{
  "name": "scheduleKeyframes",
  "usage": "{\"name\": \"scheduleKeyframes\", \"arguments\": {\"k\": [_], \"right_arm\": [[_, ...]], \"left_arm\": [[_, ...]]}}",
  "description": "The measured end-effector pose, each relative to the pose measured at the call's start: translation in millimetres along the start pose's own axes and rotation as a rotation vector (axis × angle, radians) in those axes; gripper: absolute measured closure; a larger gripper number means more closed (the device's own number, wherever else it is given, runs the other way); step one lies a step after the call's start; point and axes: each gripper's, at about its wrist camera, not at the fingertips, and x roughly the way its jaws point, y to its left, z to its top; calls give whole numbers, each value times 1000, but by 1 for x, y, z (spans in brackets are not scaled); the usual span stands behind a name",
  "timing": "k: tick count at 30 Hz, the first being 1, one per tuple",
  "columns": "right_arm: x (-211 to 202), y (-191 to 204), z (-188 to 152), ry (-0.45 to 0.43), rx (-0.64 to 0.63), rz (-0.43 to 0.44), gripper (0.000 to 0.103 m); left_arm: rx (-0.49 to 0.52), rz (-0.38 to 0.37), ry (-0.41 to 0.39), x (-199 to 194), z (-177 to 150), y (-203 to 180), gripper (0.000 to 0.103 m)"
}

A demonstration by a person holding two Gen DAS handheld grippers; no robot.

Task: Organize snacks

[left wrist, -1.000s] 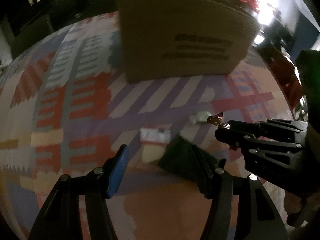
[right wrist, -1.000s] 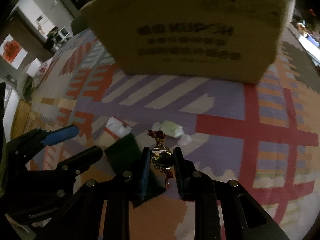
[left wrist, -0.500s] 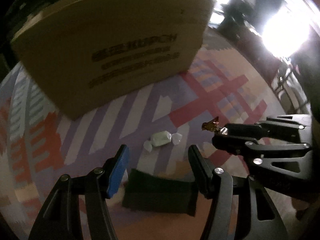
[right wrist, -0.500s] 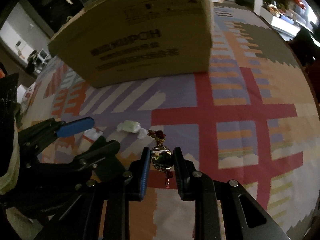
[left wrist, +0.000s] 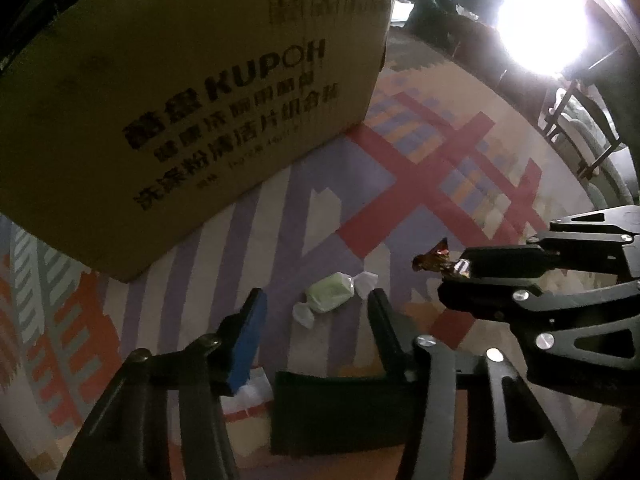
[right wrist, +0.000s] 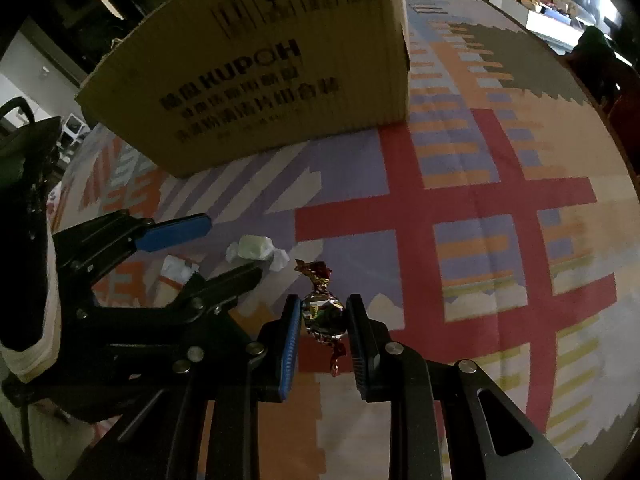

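A: Left wrist view. What is shown between the tongs?

B: The left gripper (left wrist: 316,312) is seen closing, its jaws still apart to either side of a pale green wrapped candy (left wrist: 331,298) that lies on the patterned cloth (left wrist: 460,168); no pad is pressed on it. A dark flat packet (left wrist: 332,412) is seen below the jaws, and a white-wrapped item (left wrist: 252,394), too dim to be identified, is partly hidden under the blue pad. A cardboard box (left wrist: 180,92) printed KUPOH is stood behind.

A: And at the right edge?

B: The right gripper (left wrist: 452,272) is seen from the side, clenched on a foil-wrapped candy (left wrist: 434,260).

A: Right wrist view?

B: The foil-wrapped candy (right wrist: 322,312) is held between both pads of the right gripper (right wrist: 323,316), its twisted ends projecting above and below. The left gripper (right wrist: 228,248) is shown at the left, with the green candy (right wrist: 254,247) between its fingers. The box (right wrist: 260,68) is set on the cloth (right wrist: 500,200) beyond.
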Motion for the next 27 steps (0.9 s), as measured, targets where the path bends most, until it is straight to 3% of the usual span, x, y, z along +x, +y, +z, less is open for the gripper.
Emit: {"name": "scheduleKeyframes", "arguments": {"k": [8,13,21,27], "right_arm": [[8,-6,-2,19,20,0,79],[11,-8,-1,24,37,8,79],[10,-14,-1,18,48,23,79],[0,-19,0,4,39,32,79]], "left_arm": [[3,-10,6,14,2,-8,60],[-32,-12,9,18,4,-10,78],[-119,-17,9,15,2,-7,79],[-212,-8,-40,-10,2,-3,79]]}}
